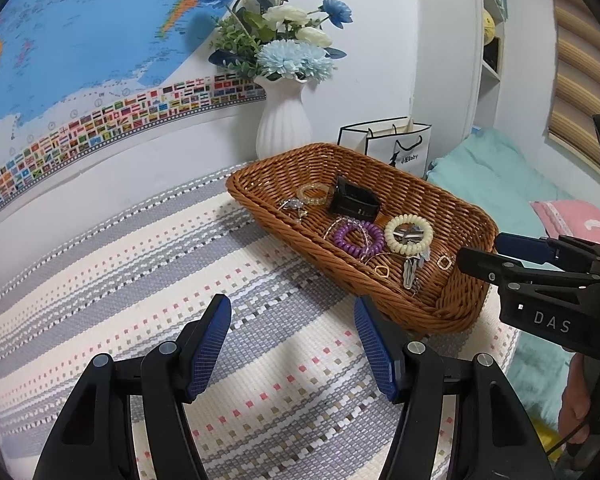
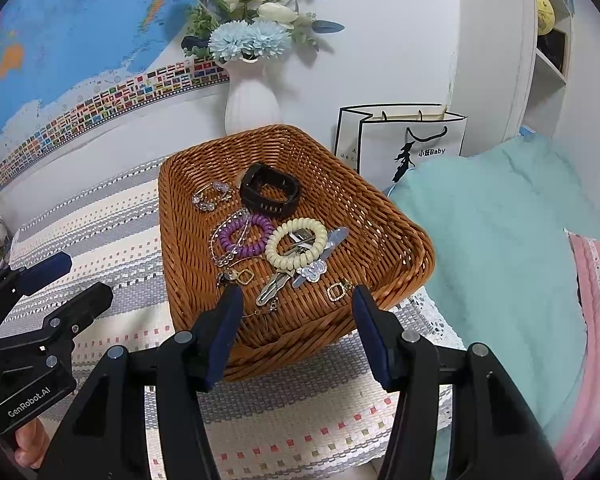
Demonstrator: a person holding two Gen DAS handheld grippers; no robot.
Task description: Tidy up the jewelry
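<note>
Two handheld tongs hover over a counter [image 1: 100,240] covered with a striped woven mat in grey, cream and small pink squares.

On the left, the left tongs [image 1: 293,312] are spread wide and hold nothing. Only bare mat lies between their blue pads. They point toward the back wall, and the jewelry lies ahead of them and off to their right.

To the right of that stands a shallow brown wicker basket [image 2: 180,208], where all the jewelry sits. Across its floor, from left to right in the right wrist view: a clear beaded bracelet [image 2: 210,196] at the back left, a black watch band [image 2: 270,194] behind the centre, a purple coil hair tie [image 2: 245,236] with a thin silver chain draped over it, then a cream coil hair tie [image 2: 296,242] lying over metal hair clips [image 2: 274,286]. Those clips run lengthwise from the cream tie toward the near rim. A small square gold earring [image 2: 244,276] lies near the left fingertip and another, set with stones [image 2: 335,292], just inside the right fingertip.

The right tongs [image 2: 298,294] are also released and empty. Their tips hang over the near end of the basket, with the clips and earrings lying between and just ahead of them. This is clearly the nearer tool, so it looks best placed for the next pick.

Further right lie a teal blanket and a pink cushion.
</note>
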